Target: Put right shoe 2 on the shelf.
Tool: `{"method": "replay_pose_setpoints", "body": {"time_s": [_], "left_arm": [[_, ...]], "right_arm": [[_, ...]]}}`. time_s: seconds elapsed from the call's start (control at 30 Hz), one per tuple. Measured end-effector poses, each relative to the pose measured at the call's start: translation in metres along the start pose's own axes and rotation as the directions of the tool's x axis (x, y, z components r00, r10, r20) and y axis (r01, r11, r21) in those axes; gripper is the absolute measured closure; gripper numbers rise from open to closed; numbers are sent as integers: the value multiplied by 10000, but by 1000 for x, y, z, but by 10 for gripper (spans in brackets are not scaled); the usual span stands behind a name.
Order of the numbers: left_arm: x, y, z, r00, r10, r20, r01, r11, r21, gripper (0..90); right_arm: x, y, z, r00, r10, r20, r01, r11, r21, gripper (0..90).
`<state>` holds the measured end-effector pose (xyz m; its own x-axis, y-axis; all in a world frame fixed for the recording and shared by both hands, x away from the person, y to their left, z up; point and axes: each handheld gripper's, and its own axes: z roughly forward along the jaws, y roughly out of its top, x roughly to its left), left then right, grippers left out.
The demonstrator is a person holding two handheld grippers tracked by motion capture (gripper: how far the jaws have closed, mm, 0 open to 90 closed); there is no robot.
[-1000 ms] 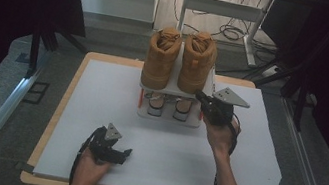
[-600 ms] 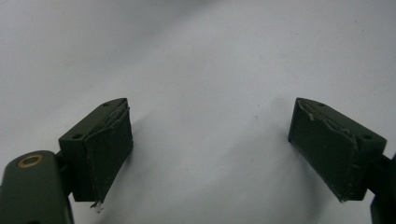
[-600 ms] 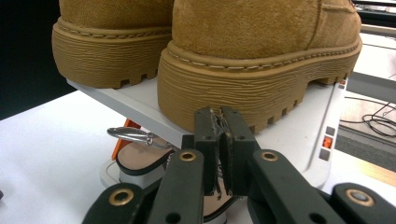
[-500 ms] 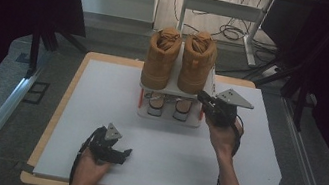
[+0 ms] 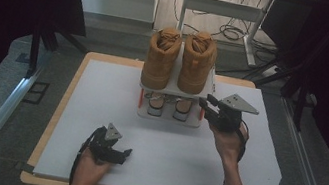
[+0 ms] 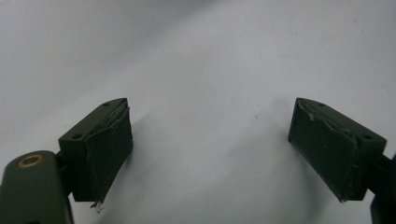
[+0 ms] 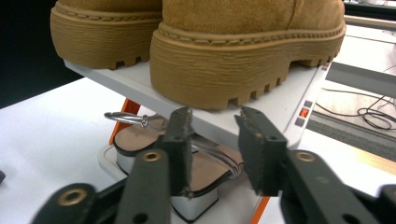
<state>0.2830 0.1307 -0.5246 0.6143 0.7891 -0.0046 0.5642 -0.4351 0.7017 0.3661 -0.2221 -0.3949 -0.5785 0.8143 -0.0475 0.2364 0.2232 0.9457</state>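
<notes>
Now your right tongs [image 7: 212, 140] are just parting, empty, beside the boots' [image 7: 243, 51] shelf [image 7: 140, 86]; left tongs [image 6: 210, 154] are hovering released over the table [image 6: 210, 60].

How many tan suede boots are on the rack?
2: left tan suede boot and right tan suede boot, side by side on the white rack's top shelf. None seems hidden.

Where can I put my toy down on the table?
The white board is bare left of the shoe rack, and between the left claw and right claw. It's crowded at the rack: boots on top, sandals underneath.
</notes>
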Motion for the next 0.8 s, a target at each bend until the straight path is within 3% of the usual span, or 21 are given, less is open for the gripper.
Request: {"method": "replay_pose_setpoints", "body": {"time_s": [0.3, 0.8], "left_arm": [[0, 0, 0, 10000, 15, -10, -15, 10000, -1, 135], [0, 0, 0, 10000, 38, -19, -38, 10000, 15, 135]], "right_arm": [[-1, -8, -5, 9999, -169, 11, 169, 9997, 200, 417], [-7, -20, -17, 10000, 18, -72, -15, 9991, 429, 322]]}}
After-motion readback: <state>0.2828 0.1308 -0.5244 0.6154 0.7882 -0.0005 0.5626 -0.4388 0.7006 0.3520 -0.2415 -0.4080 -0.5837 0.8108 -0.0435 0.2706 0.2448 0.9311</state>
